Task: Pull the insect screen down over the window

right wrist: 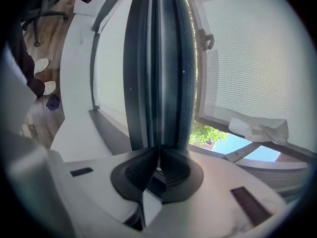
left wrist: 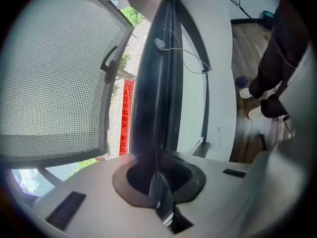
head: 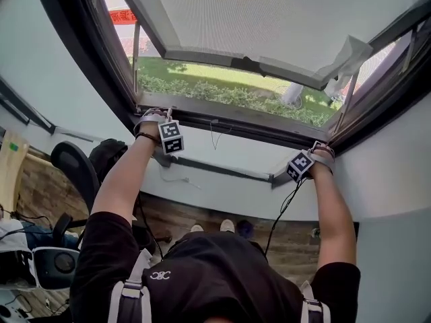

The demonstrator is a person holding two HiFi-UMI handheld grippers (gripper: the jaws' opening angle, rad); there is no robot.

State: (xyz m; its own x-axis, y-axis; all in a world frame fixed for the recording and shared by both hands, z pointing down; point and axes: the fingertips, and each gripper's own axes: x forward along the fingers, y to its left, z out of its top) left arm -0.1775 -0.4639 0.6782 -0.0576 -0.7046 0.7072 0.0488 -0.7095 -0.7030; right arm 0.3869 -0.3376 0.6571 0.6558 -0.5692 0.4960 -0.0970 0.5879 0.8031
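Observation:
A long dark bar (head: 229, 116) runs along the window's lower edge; whether it belongs to the insect screen I cannot tell. My left gripper (head: 156, 117) is shut on its left end and my right gripper (head: 322, 149) on its right end, both arms stretched out. In the left gripper view the bar (left wrist: 156, 83) runs straight away from the closed pads of the left gripper (left wrist: 157, 170). The right gripper view shows the same: the bar (right wrist: 158, 58) leaves the pressed-together pads of the right gripper (right wrist: 158, 165). A mesh-covered sash (head: 269, 19) is swung outward beyond the bar.
A white crumpled sheet (head: 347, 59) hangs on the sash's right corner. Grass and hedge (head: 229, 89) lie outside. Under the white sill (head: 222, 157) are the person's shoes (head: 227, 226), a black cable (head: 283, 210) and, at left, an office chair (head: 74, 170).

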